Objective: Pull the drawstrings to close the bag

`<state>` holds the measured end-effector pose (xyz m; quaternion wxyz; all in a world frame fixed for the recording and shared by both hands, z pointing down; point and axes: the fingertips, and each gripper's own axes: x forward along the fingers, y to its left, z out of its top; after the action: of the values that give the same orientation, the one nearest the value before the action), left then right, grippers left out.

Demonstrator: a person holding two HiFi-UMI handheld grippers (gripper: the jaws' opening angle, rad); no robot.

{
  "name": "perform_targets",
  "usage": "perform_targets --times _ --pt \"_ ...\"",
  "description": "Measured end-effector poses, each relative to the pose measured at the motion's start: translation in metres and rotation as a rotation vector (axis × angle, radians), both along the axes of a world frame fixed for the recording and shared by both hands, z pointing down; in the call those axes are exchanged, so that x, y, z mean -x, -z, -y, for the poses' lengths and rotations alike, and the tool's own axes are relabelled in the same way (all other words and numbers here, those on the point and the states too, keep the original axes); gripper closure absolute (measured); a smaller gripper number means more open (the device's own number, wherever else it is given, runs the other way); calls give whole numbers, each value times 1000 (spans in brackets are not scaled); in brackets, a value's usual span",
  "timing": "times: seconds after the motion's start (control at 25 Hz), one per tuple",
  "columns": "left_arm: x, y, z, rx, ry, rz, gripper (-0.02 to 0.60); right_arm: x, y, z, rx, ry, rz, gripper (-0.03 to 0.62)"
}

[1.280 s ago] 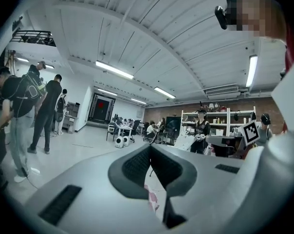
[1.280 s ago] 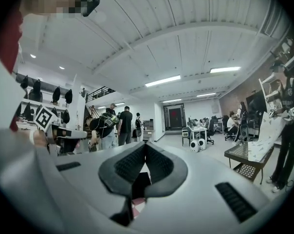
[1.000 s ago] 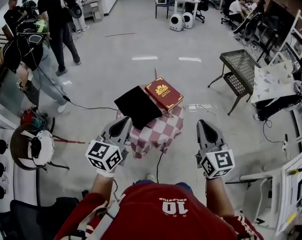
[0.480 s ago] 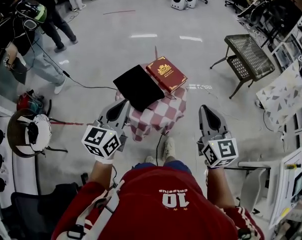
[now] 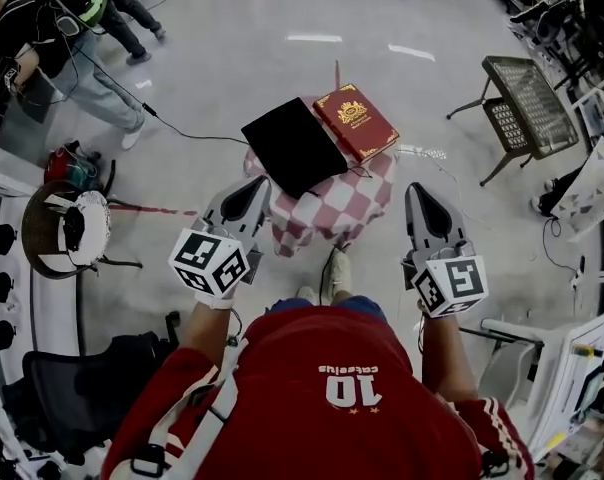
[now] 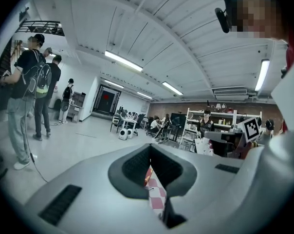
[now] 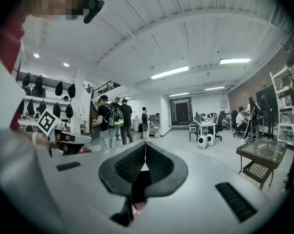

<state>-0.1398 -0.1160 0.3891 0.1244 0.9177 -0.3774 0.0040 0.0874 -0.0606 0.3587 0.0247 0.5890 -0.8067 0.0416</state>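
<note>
A flat black bag [image 5: 294, 146] lies on a small table covered with a red-and-white checked cloth [image 5: 332, 208], next to a red book [image 5: 355, 120]. No drawstrings can be made out from here. My left gripper [image 5: 254, 190] is held up in front of the table's near left edge, shut and empty. My right gripper [image 5: 418, 196] hovers just right of the table, also shut with nothing in it. In the left gripper view the jaws [image 6: 150, 147] meet at the tips, and a strip of checked cloth [image 6: 156, 195] shows behind them. The right gripper view shows its jaws [image 7: 145, 145] together.
A metal mesh side table [image 5: 527, 93] stands at the right. A round stand holding a white object [image 5: 67, 230] sits at the left, with people [image 5: 72, 28] beyond it. A cable [image 5: 182, 128] runs across the floor to the table. A black chair [image 5: 92, 388] is at bottom left.
The person has stepped toward the table, so it now sits lower and closer in the head view. Both grippers keep the same raised pose and stay shut.
</note>
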Motion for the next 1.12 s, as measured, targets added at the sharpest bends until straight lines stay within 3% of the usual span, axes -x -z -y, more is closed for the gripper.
perform_targets --times 0.16,0.4,0.76,1.12 --pt "-15 -21 6 17 -24 52 574 -7 -9 10 19 2 13 579" --pt "-45 -48 9 -36 -102 227 572 -15 -13 18 36 2 16 579" --pt "-80 -95 15 -31 -230 329 482 -29 -25 26 58 -9 33 579" --pt "-103 -173 21 49 -297 396 469 -45 -35 39 77 -32 34 579"
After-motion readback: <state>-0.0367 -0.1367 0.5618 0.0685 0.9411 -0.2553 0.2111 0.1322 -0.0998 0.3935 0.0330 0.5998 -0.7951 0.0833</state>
